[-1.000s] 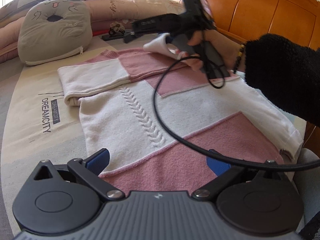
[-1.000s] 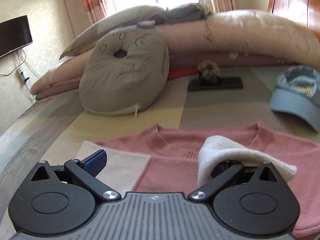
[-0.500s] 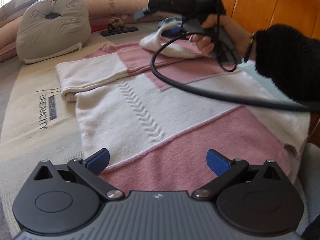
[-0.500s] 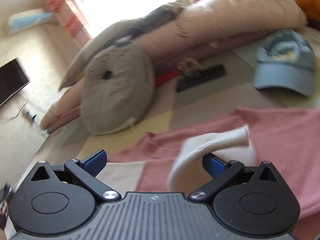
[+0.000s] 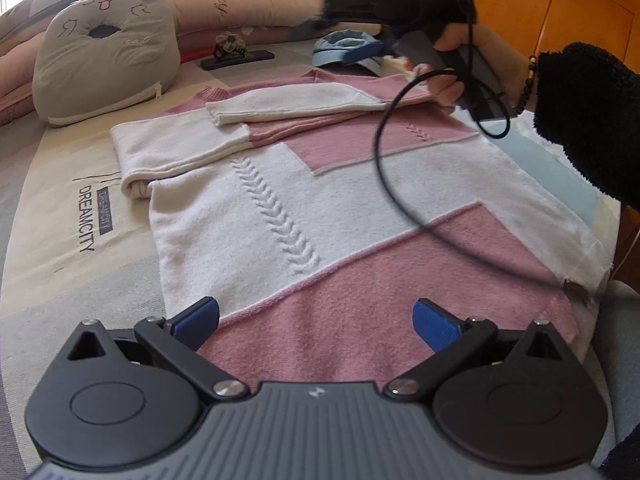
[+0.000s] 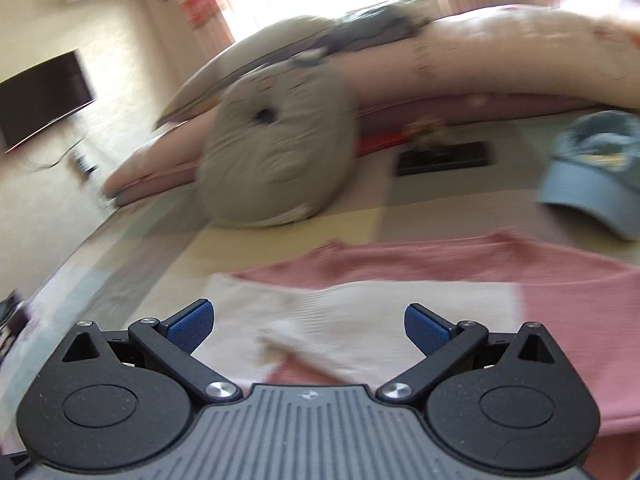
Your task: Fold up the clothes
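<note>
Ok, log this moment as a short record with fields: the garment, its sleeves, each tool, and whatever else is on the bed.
garment: pink and white sweater, spread flat on the bed
sleeves: both folded across the chest; the white-cuffed sleeve lies on top
left tool: open, empty, at the hem
right tool: open, empty, over the folded sleeve
other items: grey cat cushion, blue cap
image quality: right wrist view blurred
</note>
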Tool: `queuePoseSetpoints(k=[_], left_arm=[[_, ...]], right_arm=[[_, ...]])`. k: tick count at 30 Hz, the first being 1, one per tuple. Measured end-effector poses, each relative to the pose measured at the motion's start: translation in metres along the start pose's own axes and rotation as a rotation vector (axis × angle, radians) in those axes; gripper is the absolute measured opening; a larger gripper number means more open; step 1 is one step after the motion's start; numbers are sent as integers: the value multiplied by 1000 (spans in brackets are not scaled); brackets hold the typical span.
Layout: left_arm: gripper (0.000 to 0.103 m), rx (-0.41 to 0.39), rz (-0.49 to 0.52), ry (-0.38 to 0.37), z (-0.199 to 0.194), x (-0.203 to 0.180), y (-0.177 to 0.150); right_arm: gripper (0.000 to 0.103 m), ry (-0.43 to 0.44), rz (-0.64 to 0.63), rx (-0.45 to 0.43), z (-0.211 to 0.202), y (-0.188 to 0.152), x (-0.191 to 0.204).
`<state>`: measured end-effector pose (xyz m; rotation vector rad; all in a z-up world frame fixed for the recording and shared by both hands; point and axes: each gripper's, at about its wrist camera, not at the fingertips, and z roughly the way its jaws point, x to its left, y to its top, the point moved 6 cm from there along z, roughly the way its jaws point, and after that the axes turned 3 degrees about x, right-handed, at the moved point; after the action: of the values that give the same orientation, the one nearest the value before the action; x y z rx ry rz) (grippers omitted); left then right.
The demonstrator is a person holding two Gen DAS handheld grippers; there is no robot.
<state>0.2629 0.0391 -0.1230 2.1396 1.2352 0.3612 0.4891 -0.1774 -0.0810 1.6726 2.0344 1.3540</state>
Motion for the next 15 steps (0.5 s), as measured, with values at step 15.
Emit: queuePoseSetpoints(k=[15], left_arm=[[102,-6,-2,-37,-3,-8,16]], right_arm=[[103,-117,299,-3,-72,-40,-147]])
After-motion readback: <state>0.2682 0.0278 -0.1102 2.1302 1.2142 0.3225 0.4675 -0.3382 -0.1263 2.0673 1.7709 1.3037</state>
